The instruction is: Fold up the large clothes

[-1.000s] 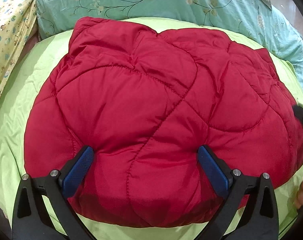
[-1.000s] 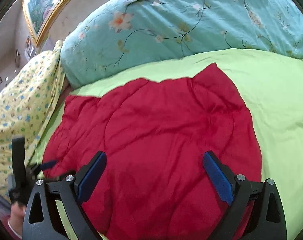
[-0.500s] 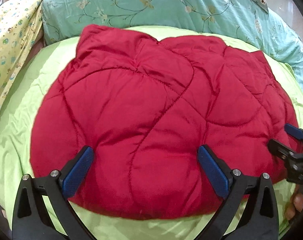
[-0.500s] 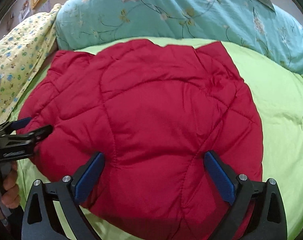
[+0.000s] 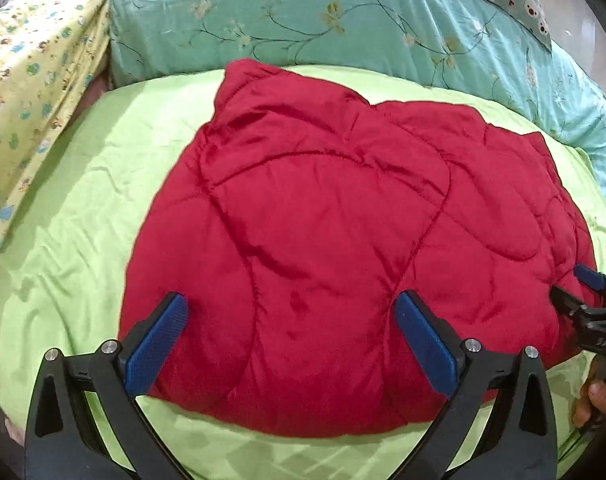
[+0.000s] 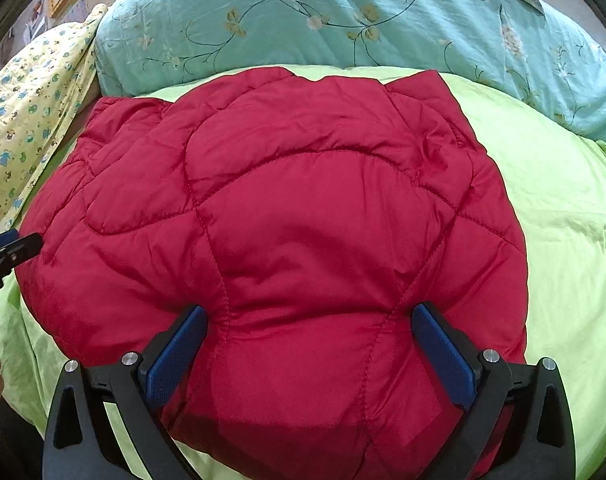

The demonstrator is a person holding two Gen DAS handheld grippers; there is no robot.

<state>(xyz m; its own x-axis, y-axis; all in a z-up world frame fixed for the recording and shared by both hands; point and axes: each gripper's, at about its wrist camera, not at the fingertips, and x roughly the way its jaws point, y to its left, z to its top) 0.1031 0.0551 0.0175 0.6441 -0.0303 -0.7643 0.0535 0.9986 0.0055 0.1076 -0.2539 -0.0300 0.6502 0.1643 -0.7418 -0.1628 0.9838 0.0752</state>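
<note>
Right now I see the red quilted jacket (image 5: 343, 264) lying folded on the green bed sheet (image 5: 83, 220). My left tool (image 5: 291, 344) and right tool (image 6: 309, 352) both hover over its near edge, fingers spread apart, holding nothing.

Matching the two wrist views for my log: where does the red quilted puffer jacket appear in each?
Left wrist: red quilted puffer jacket fills centre and right.
Right wrist: jacket fills centre, reaching the left.
Shared landmark: the teal floral quilt across the top of both.
</note>
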